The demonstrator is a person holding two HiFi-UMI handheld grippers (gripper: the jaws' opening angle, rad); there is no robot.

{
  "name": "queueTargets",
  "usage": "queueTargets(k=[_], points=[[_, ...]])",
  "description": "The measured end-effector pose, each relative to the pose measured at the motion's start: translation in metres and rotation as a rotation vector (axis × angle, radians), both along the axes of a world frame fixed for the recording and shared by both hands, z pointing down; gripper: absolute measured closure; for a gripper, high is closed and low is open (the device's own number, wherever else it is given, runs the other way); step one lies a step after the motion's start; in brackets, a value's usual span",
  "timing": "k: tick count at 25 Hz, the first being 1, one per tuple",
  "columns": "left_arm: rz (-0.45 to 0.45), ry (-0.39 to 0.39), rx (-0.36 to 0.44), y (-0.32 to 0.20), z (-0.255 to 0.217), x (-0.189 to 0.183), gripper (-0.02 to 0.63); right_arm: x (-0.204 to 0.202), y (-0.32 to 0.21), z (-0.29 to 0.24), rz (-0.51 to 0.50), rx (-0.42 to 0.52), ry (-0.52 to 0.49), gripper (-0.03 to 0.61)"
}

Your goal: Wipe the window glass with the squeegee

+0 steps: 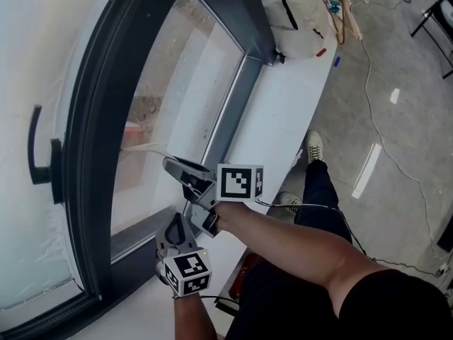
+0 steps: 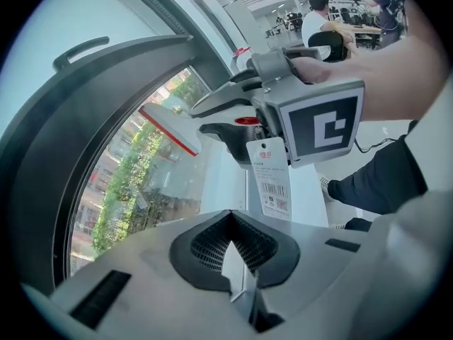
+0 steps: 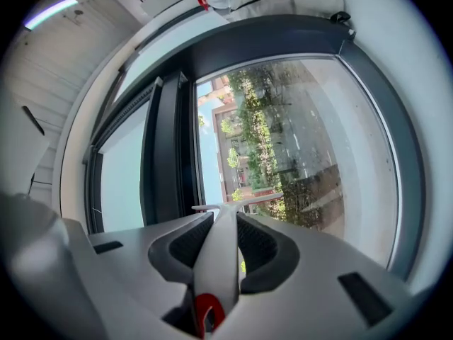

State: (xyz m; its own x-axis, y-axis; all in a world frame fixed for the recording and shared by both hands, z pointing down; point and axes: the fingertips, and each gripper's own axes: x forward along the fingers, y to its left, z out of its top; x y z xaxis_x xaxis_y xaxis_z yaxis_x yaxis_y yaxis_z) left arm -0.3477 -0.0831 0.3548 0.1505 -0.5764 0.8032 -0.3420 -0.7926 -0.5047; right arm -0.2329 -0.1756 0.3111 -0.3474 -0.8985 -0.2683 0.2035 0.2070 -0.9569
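Squeegee (image 3: 218,255) is clamped by its white handle in the right gripper (image 1: 173,167), jaws closed tight on it, red hang-loop at the back. The blade is up at the glass (image 1: 185,101), low on the pane near the dark frame (image 1: 85,154); real contact can't be confirmed from any view. Left gripper (image 2: 231,253) hangs below and beside the right one, over the sill (image 1: 287,108), jaws drawn together with nothing held.

Step looks like the wipe itself, at the start of or within a stroke. Most of the pane probably remains to be done. The next move likely needs the blade edge flat on the glass, with even pressure and a straight pull clear of the frame. A tilted blade could skip or streak.

The glass is smooth and hard, with trees and buildings outside. The sill is white and flat, with a pale bag (image 1: 301,13) at its far end. The floor (image 1: 407,112) is glossy concrete with a cable (image 1: 373,112) trailing across it. People sit at desks far back in the room.
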Motion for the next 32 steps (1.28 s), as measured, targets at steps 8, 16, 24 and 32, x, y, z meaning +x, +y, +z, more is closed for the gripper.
queueTargets(k=[8,16,24,32], points=[[0.091,0.019,-0.059,-0.016,0.009,0.066,0.613,0.161,-0.021,0.045,0.298,-0.064,0.014,0.488],[0.153,0.034,-0.120,-0.032,0.019,0.133,0.612,0.288,-0.073,0.069,0.465,-0.052,0.006,0.488],[0.143,0.021,-0.131,-0.059,0.028,0.164,0.613,0.332,-0.116,0.086,0.490,-0.013,0.014,0.488],[0.125,-0.001,-0.152,-0.066,0.039,0.169,0.612,0.338,-0.132,0.102,0.486,-0.023,-0.019,0.488]])
